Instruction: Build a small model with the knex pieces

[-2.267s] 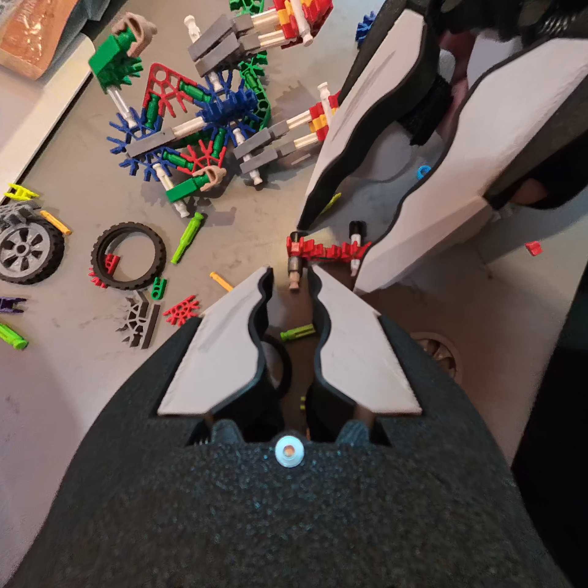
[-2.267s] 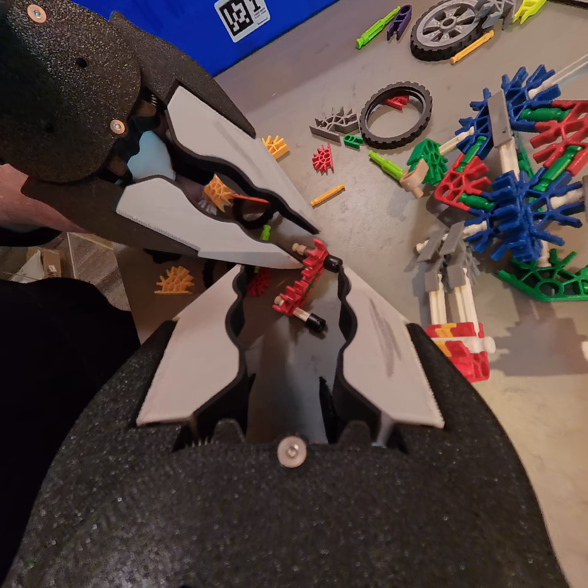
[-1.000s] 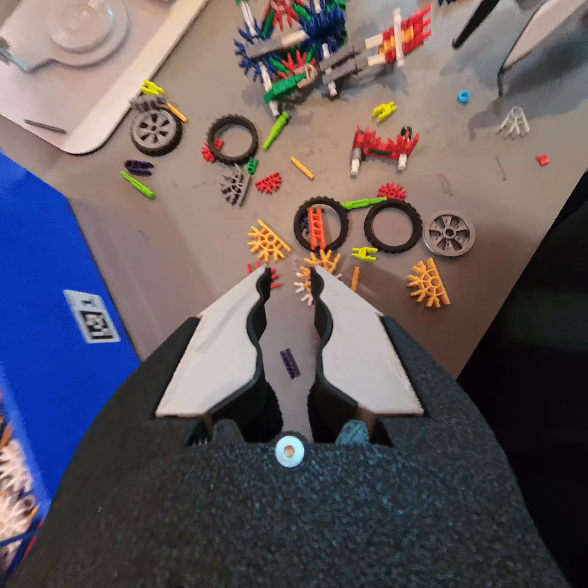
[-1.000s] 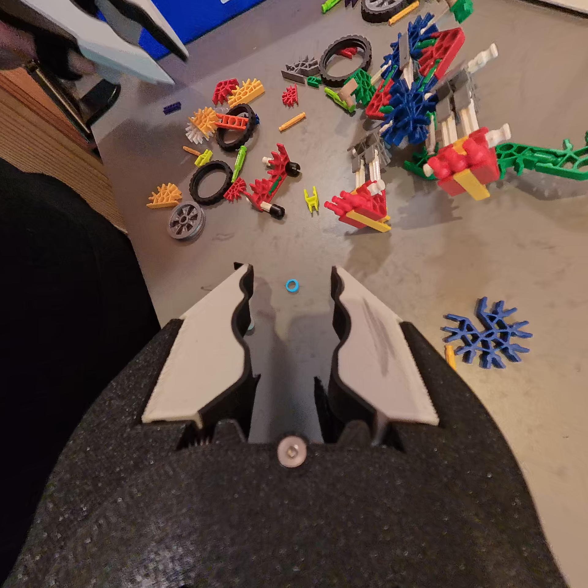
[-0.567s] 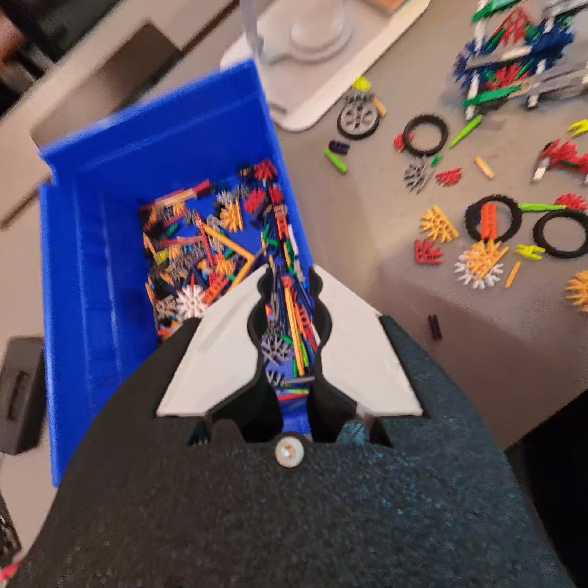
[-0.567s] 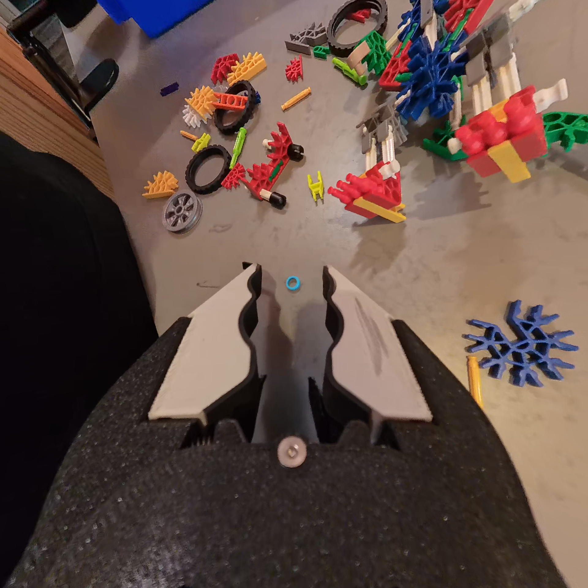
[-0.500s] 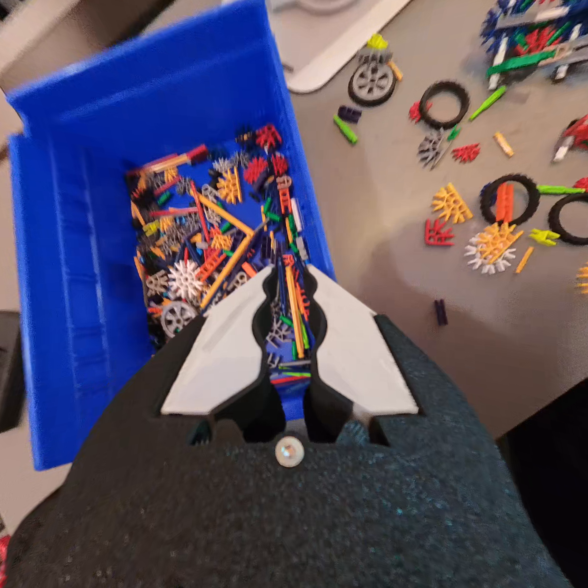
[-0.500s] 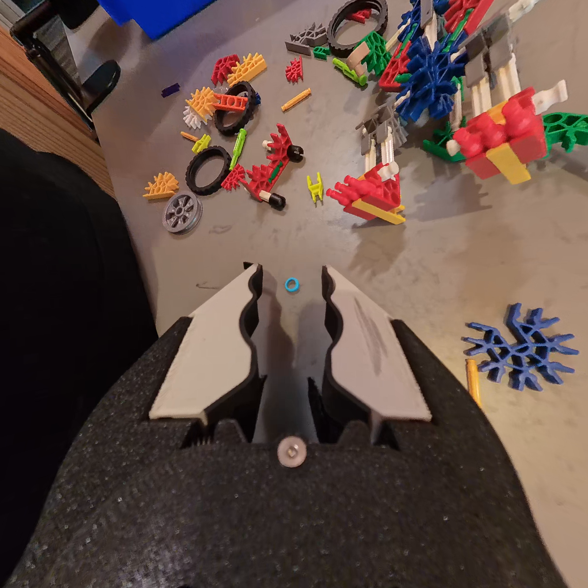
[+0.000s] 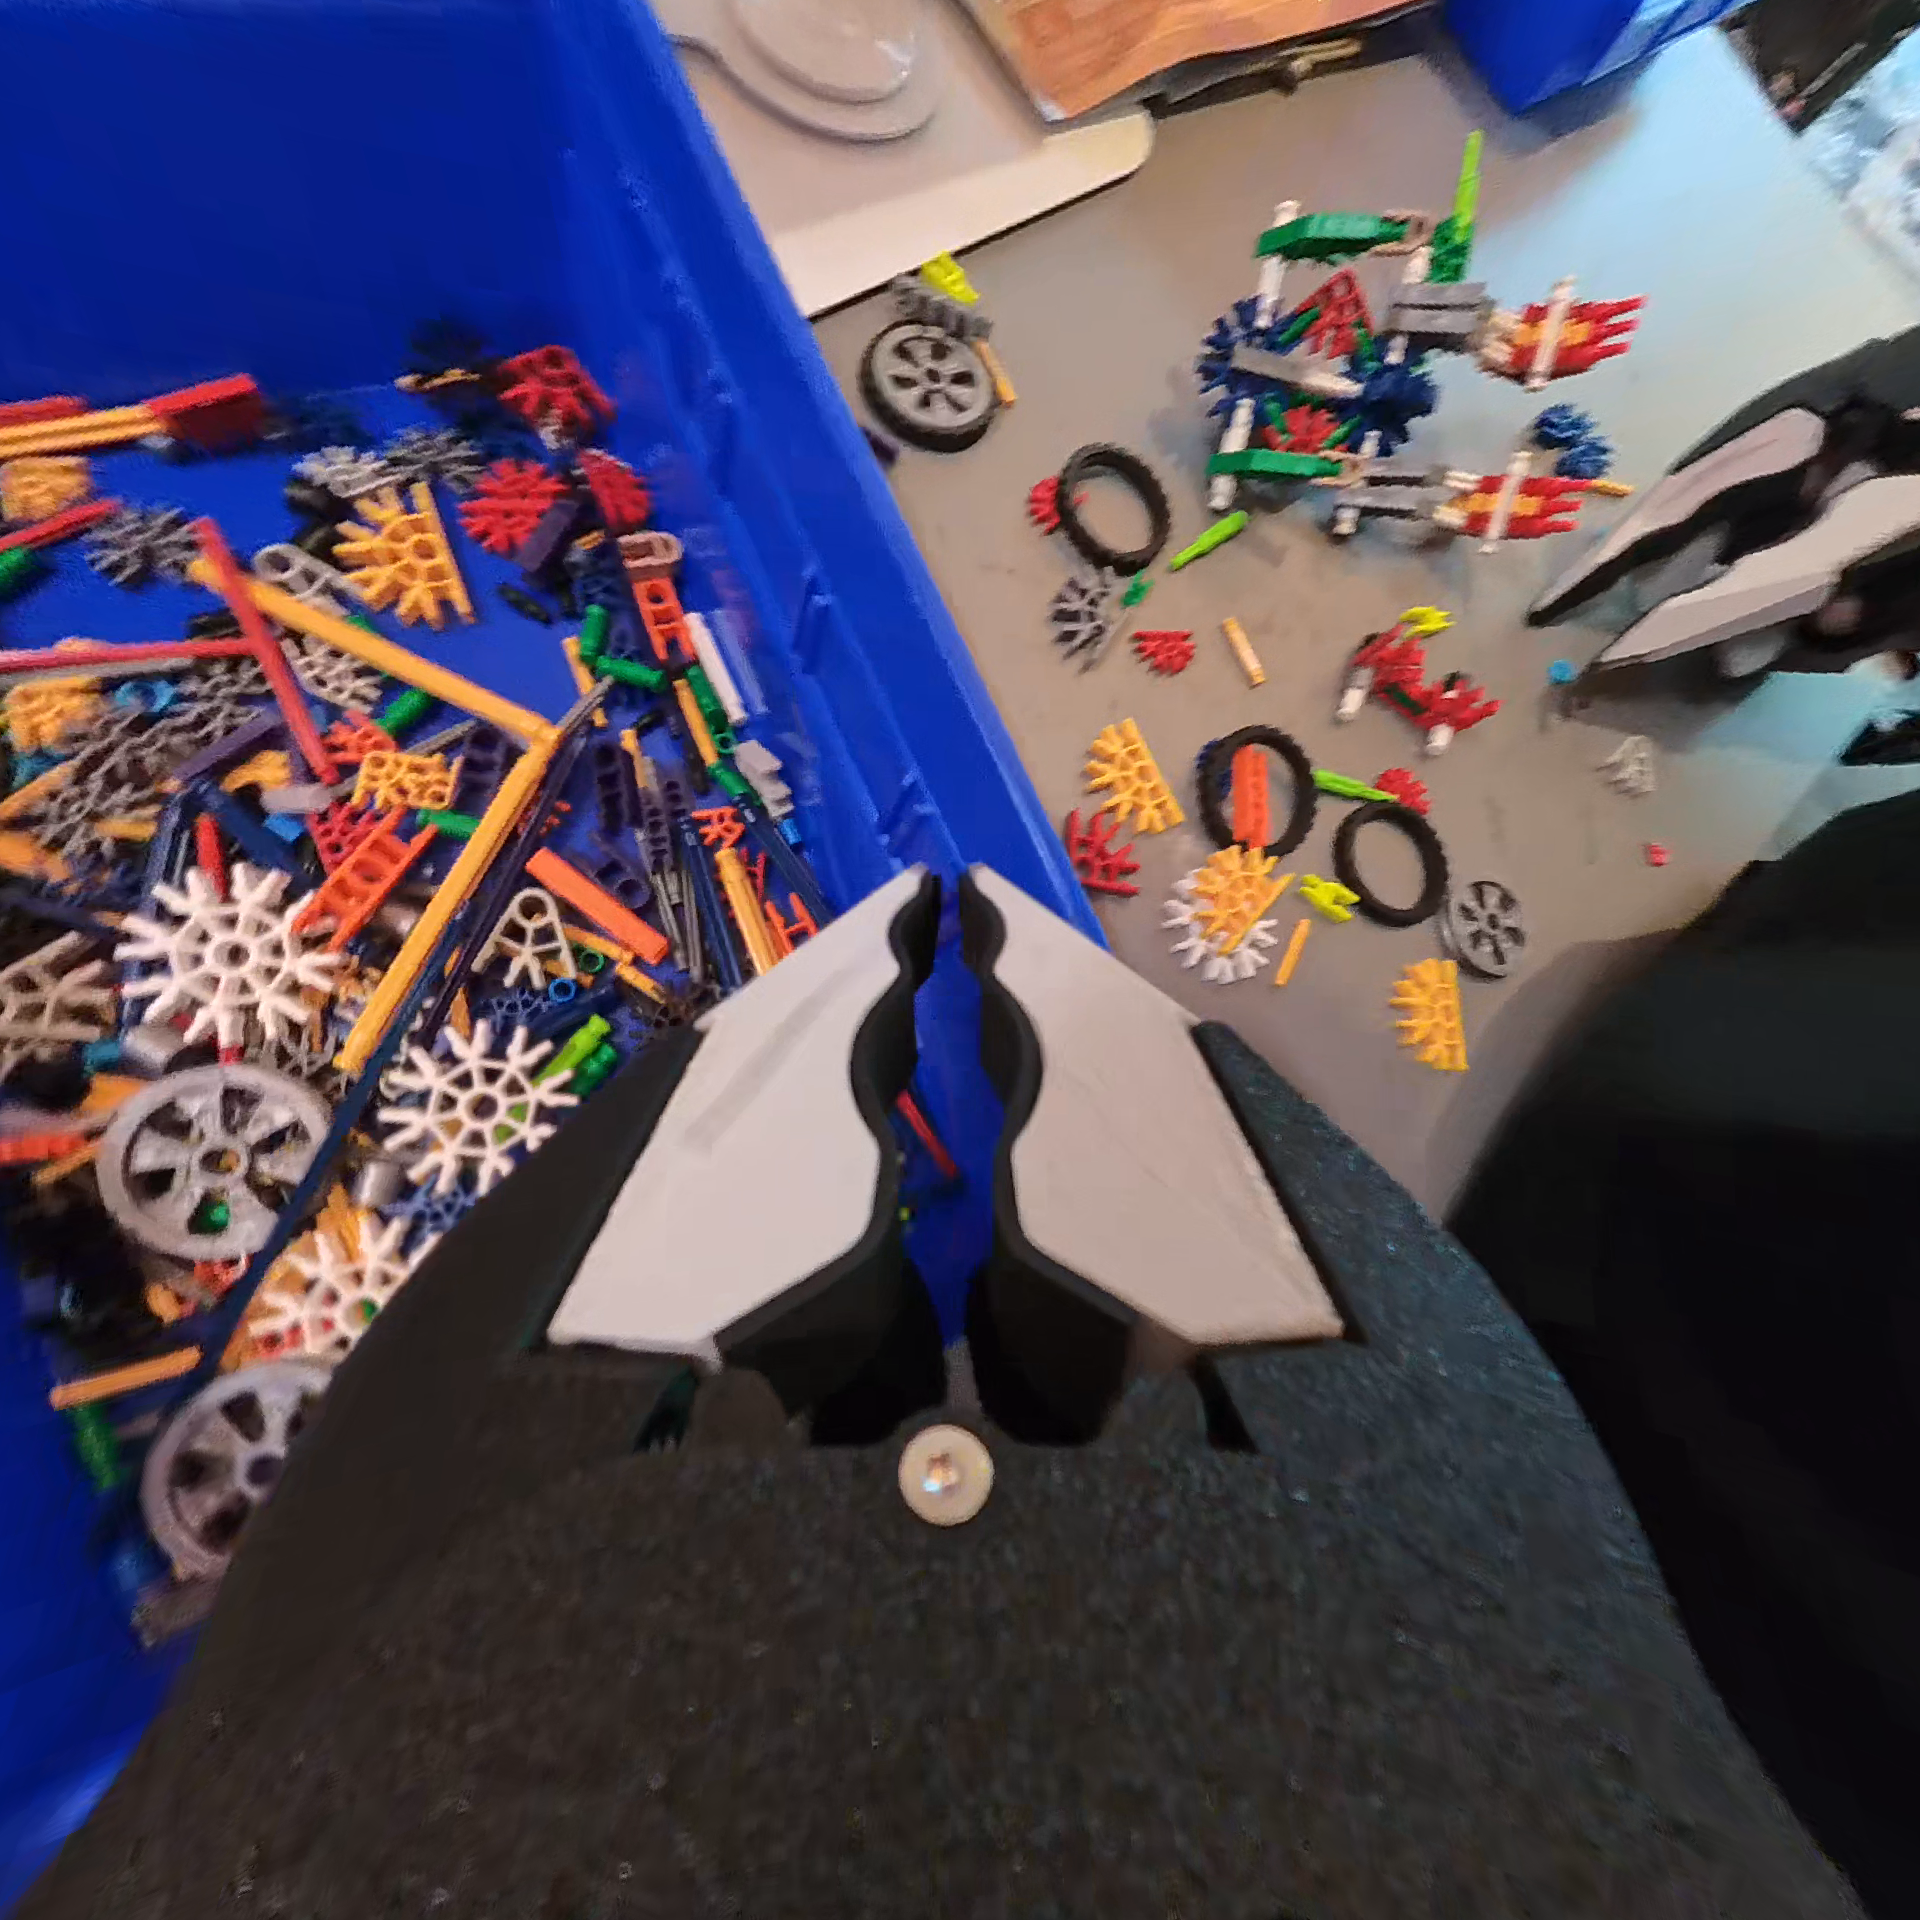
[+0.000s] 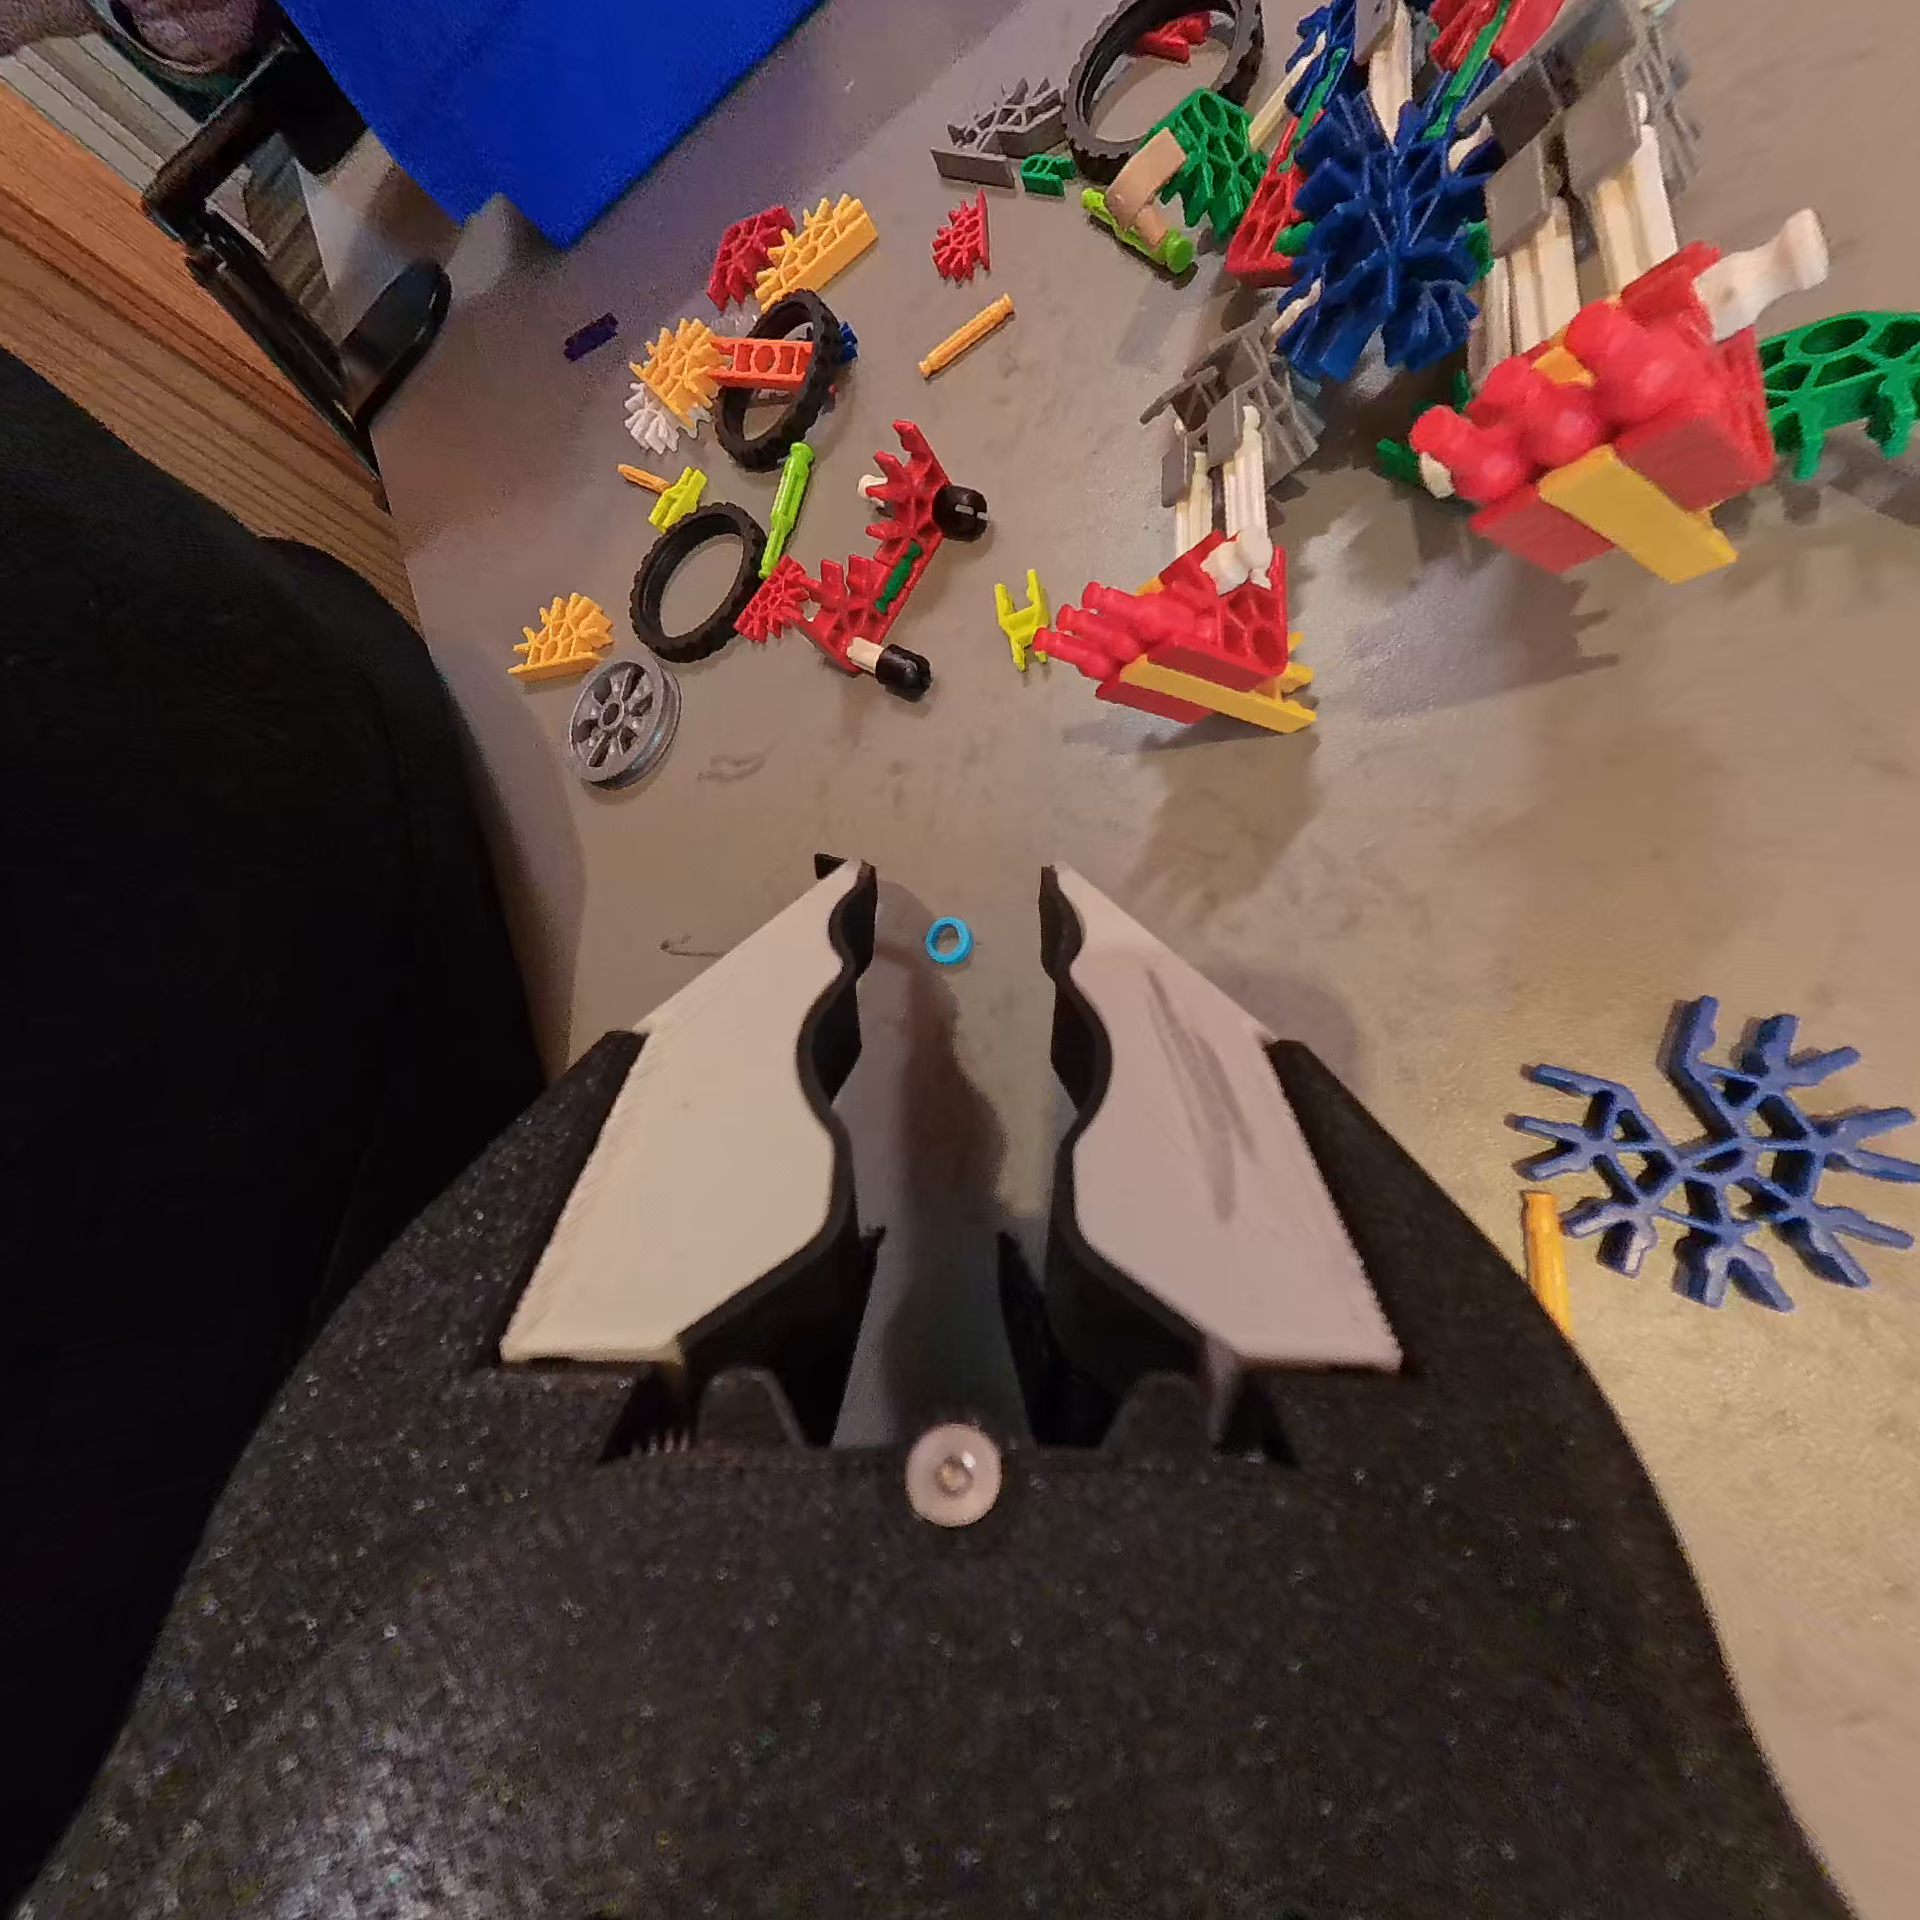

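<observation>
Grey and scuffed, the surface (image 10: 1351, 883) is carrying a scatter of plastic construction pieces, with a blue bin (image 9: 727, 343) standing at its far left. No goal is stated, so I am only judging how things lie: plenty of pieces are sitting loose outside the bin, one multicoloured assembly (image 9: 1351, 416) is standing built, and neither gripper is carrying anything.

Going left to right, my left gripper (image 9: 948, 899) is hanging over the bin's right wall, its jaws nearly pinched together with only a sliver between them and nothing in that sliver. Below it, inside the bin, white snowflake connectors (image 9: 223, 951), grey wheels (image 9: 208, 1158) and long yellow rods (image 9: 457, 883) are lying in a heap. My right gripper (image 10: 956, 883) is hovering low with its jaws spread apart and empty; a small blue ring (image 10: 948, 940) is lying on the surface between the tips, untouched as far as I can tell.

Only the left wrist view is showing the bin's contents, and the right gripper (image 9: 1569, 649) from outside. Only the right wrist view is showing the ring clearly, plus a blue snowflake connector (image 10: 1714, 1153) near right and a red-and-black axle piece (image 10: 883, 582) beyond.
</observation>
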`<state>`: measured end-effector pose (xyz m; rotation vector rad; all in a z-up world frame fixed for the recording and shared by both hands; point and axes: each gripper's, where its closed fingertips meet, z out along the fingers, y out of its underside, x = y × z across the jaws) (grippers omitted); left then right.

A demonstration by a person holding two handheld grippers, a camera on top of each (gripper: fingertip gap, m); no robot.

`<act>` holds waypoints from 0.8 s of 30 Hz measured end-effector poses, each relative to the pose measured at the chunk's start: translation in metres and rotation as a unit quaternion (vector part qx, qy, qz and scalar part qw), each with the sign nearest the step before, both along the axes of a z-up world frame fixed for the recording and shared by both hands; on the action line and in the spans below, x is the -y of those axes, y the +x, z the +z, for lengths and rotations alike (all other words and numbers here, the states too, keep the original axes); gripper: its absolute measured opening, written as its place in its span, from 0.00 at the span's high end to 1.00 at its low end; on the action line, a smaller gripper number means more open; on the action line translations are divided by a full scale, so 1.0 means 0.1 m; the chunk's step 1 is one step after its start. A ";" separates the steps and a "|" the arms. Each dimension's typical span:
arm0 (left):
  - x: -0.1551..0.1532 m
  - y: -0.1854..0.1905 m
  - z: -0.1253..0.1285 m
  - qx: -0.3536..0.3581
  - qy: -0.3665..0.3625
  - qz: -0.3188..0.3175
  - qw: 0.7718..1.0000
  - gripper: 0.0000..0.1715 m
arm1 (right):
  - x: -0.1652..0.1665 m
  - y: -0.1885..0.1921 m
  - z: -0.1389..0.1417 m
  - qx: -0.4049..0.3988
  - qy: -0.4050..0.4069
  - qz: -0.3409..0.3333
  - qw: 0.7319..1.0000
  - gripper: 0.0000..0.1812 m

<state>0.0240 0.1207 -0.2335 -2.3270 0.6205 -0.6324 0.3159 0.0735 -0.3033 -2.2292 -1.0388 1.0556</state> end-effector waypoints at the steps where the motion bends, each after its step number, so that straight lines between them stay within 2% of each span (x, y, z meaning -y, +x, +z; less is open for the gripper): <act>1: 0.00 0.04 0.00 0.006 0.001 -0.007 1.000 0.96 | 0.00 0.00 0.00 -0.001 -0.002 0.000 1.000 0.83; 5: -0.16 -0.10 0.06 -0.001 0.026 0.010 1.000 0.93 | 0.00 0.00 0.01 -0.005 -0.006 0.000 1.000 0.83; 10: -0.33 -0.49 -0.09 -0.127 0.036 0.013 0.991 0.91 | -0.01 0.00 0.01 -0.009 -0.012 -0.001 1.000 0.83; 13: -0.30 -0.61 -0.25 -0.180 0.012 -0.014 0.984 0.91 | -0.01 0.01 0.01 -0.010 -0.017 -0.003 1.000 0.84; 24: -0.04 -0.43 -0.54 -0.199 -0.065 -0.150 0.966 0.89 | -0.02 0.01 0.01 -0.014 -0.024 -0.005 1.000 0.85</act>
